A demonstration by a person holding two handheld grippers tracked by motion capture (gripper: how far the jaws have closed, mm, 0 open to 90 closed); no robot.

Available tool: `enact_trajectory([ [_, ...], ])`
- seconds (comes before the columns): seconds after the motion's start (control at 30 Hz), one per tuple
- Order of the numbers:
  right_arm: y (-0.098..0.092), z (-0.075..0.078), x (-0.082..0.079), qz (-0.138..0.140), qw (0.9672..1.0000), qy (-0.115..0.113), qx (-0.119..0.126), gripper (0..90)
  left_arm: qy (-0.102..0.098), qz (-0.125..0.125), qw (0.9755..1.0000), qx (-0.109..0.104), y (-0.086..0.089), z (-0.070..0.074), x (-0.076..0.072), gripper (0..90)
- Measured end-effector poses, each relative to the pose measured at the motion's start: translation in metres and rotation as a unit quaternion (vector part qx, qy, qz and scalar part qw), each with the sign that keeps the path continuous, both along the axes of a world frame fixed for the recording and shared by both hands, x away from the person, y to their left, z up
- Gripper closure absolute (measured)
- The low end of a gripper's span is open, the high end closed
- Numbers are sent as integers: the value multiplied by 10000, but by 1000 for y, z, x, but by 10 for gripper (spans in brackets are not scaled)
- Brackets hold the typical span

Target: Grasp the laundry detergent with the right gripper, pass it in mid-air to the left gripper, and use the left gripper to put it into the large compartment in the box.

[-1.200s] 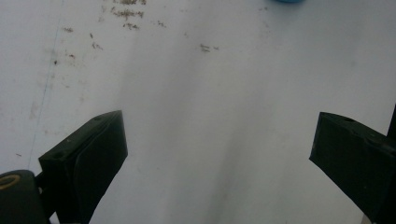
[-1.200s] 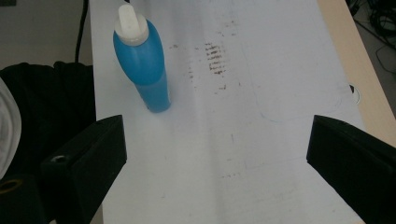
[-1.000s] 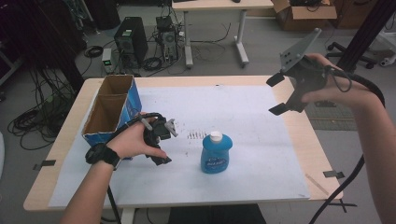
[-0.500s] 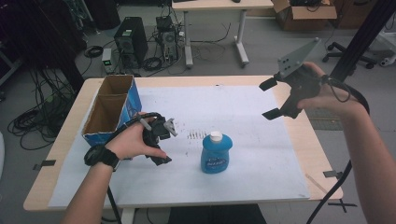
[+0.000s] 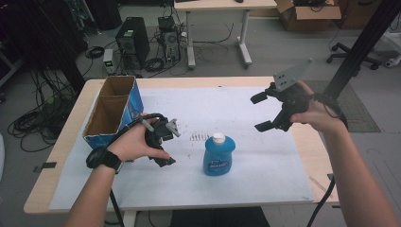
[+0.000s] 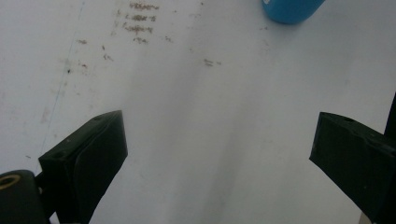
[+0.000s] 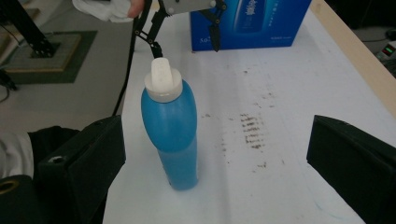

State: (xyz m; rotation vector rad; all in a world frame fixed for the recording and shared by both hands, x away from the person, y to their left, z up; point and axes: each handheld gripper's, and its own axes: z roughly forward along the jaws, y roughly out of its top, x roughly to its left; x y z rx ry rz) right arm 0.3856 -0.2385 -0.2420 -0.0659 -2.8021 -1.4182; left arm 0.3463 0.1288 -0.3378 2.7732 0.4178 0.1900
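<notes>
While the blue plastic bottle with a white cap (image 5: 219, 155) stands upright a little below the middle of the high view, on the white sheet (image 5: 246, 113) that covers the light wooden desk (image 5: 318, 156), the two tongs sit on either side of it. At centre left of that view the left tongs (image 5: 164, 142) lie low over the sheet in the person's left hand (image 5: 135, 144), just beside the bottle but apart from it. Its own camera shows both black jaws spread wide with bare sheet between them, and the bottle's blue base (image 6: 290, 9) at the upper right edge of the frame. At upper right of the high view the right tongs (image 5: 261, 112) hang above the desk in the right hand (image 5: 313, 111), jaws wide apart and holding nothing. In the right gripper view the bottle (image 7: 172, 126) stands left of centre between the spread jaws, touching neither. An open blue cardboard box (image 5: 112, 111) with two compartments rests at the left side of the desk. Smudged dark marks (image 5: 198, 137) lie on the sheet just above and left of the bottle.
</notes>
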Motion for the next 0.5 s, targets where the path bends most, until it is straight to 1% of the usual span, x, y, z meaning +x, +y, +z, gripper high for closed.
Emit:
enact_trajectory([
  [0.07,2,-7,1,34,9999,45,102,48,9,18,10000,-21,1,0,0,42],
  [0.1,4,-14,1,64,9998,89,185,50,19,20,10000,-28,1,1,0,42],
  [0.2,8,-22,-1,93,9994,102,316,52,1,32,10000,-84,3,2,0,42],
  [0.23,8,-22,-1,93,9994,102,316,52,-2,50,9999,-90,3,2,0,42],
  [0.3,10,-27,-2,131,9990,109,412,53,-6,37,9999,-99,3,3,0,42],
  [0.33,13,-32,-5,160,9986,105,497,55,-2,49,9999,-112,3,3,-1,42],
  [0.37,13,-32,-5,160,9986,105,497,55,-7,36,9999,-113,3,3,-1,42],
  [0.43,15,-38,-6,199,9981,120,578,55,-11,41,9999,-113,3,3,-1,42],
  [0.5,18,-44,-7,224,9978,154,599,55,-9,37,9999,-117,3,3,-2,42],
])
